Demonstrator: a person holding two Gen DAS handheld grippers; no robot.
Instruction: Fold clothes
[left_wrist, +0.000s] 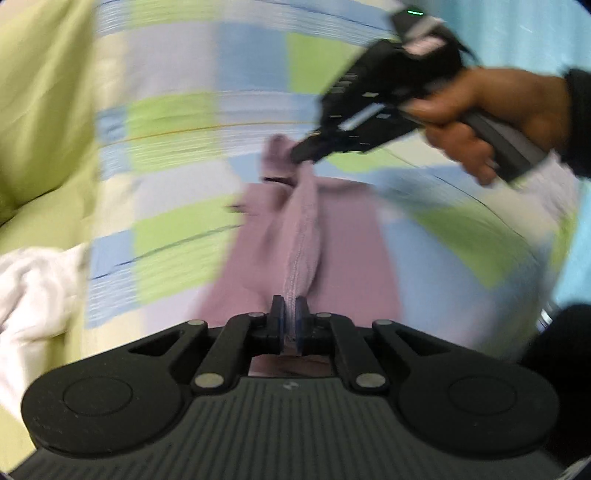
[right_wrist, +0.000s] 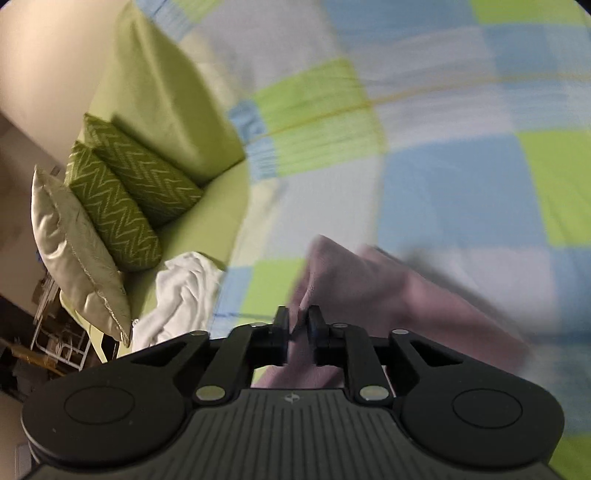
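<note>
The left gripper (left_wrist: 290, 310) was clenched on a stitched edge of the pink cloth (left_wrist: 303, 236), which stretched away over the checked bedsheet (left_wrist: 177, 110) to the right gripper (left_wrist: 306, 149), its tip also pinching the cloth, held by a hand (left_wrist: 491, 110). In the right wrist view, that gripper (right_wrist: 298, 321) gripped a pink fold. A crumpled white garment (right_wrist: 184, 291) lay to the left near green zigzag cushions (right_wrist: 122, 199) and a pale cushion (right_wrist: 74, 251); much was blurred

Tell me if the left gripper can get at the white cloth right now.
Probably not: the left gripper is shut on the mauve garment; the white cloth lies off to its side, unobstructed.
</note>
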